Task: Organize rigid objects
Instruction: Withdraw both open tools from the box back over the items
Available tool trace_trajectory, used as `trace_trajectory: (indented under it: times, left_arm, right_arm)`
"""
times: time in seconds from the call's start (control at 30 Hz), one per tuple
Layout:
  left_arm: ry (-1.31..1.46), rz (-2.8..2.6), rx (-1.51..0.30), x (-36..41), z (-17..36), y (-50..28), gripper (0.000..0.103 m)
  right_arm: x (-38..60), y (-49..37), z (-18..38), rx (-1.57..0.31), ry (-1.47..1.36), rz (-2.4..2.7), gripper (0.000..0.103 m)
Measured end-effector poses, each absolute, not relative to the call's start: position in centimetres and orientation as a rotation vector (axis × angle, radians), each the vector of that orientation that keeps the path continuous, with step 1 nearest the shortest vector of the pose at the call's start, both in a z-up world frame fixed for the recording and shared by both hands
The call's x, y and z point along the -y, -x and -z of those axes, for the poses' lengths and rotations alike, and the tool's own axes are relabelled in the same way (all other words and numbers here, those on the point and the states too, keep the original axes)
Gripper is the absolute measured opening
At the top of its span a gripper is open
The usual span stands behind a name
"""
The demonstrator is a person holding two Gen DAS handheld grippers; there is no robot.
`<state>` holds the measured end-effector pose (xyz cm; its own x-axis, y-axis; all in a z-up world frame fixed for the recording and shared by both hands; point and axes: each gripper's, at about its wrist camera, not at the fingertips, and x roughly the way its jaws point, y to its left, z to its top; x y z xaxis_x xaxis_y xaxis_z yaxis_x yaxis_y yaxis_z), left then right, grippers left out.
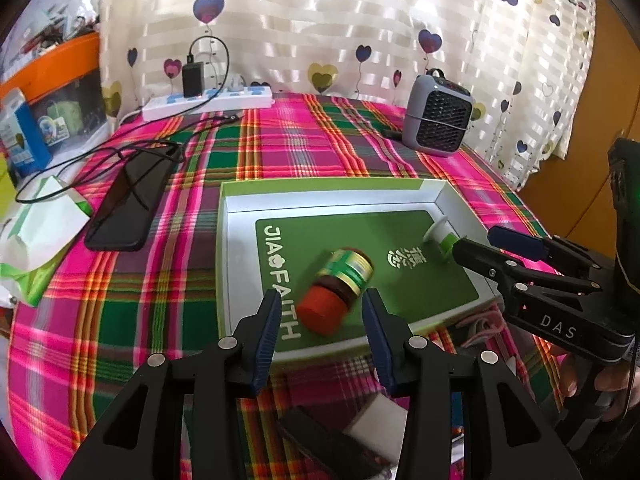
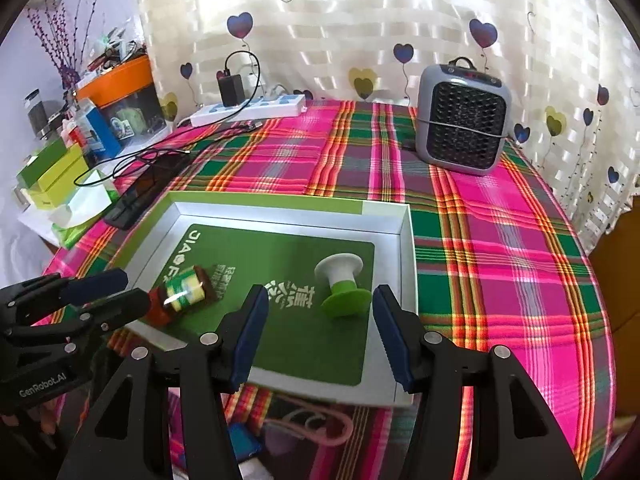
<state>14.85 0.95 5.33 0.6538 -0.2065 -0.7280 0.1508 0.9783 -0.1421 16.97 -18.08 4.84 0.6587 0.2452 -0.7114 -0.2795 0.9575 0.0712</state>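
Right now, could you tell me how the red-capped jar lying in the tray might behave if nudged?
The jar lies on its side on the tray floor, so it would probably roll. It looks rigid, perhaps glass, so maybe breakable. Its glossy label suggests a slippery grip.

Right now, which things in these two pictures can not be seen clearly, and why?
- Jar: left wrist view, motion blur makes its label unreadable.
- Black and white items: left wrist view, near the bottom edge, hidden behind the left gripper.
- Pink cord and blue object: right wrist view, partly behind the right gripper.
- Shelf clutter: right wrist view, too small.
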Motion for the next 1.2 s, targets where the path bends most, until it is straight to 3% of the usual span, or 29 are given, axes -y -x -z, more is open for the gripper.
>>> trace_trajectory:
  times: [1.2]
  left_arm:
    - [0.072, 0.166, -0.760, -1.8, -5.4, -6.5, 0.041]
  right_arm:
    - [20.1, -7.9, -4.9, -0.723, -0.023, -0.238, 0.055]
